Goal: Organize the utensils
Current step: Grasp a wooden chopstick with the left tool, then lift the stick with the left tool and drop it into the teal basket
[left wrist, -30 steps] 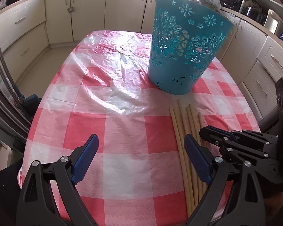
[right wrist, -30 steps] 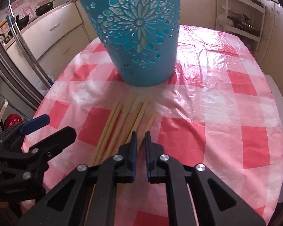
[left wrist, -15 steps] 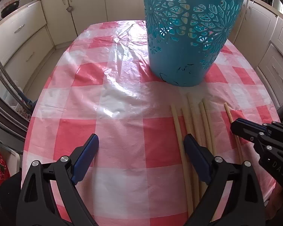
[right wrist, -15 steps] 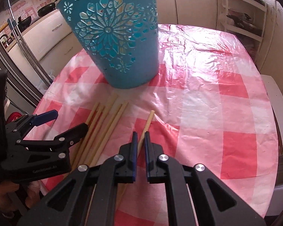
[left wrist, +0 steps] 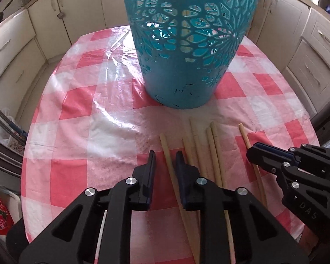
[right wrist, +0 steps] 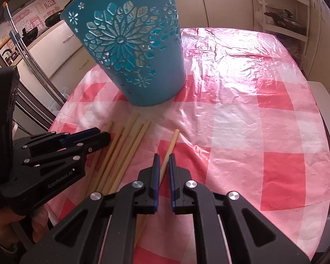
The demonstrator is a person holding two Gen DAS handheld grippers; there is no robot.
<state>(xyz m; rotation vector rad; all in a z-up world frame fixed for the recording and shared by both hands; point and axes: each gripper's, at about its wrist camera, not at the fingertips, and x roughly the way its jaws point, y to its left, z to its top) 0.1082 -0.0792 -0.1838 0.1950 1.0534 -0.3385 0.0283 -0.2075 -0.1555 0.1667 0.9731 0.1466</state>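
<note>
A teal cut-out basket (left wrist: 187, 55) (right wrist: 132, 55) stands upright on the red-and-white checked tablecloth (left wrist: 99, 132). Several pale wooden chopsticks (left wrist: 209, 149) (right wrist: 125, 145) lie side by side in front of it. My left gripper (left wrist: 165, 162) (right wrist: 103, 135) is closing its jaws around the leftmost chopstick (left wrist: 166, 151); a gap still shows beside the stick. My right gripper (right wrist: 164, 161) (left wrist: 253, 151) is shut on a single chopstick (right wrist: 172, 140), which lies apart to the right of the others, its far end on the cloth.
The oval table's edge (right wrist: 319, 154) curves close on the right, with a white seat (right wrist: 325, 110) beyond it. Cream kitchen cabinets (left wrist: 22, 55) ring the table, and a shelf rack (right wrist: 281, 22) stands at the back right.
The left jaws have narrowed from wide open to a small gap around the leftmost chopstick, and the left gripper came nearer the basket. The right gripper drew one chopstick rightward, away from the bundle.
</note>
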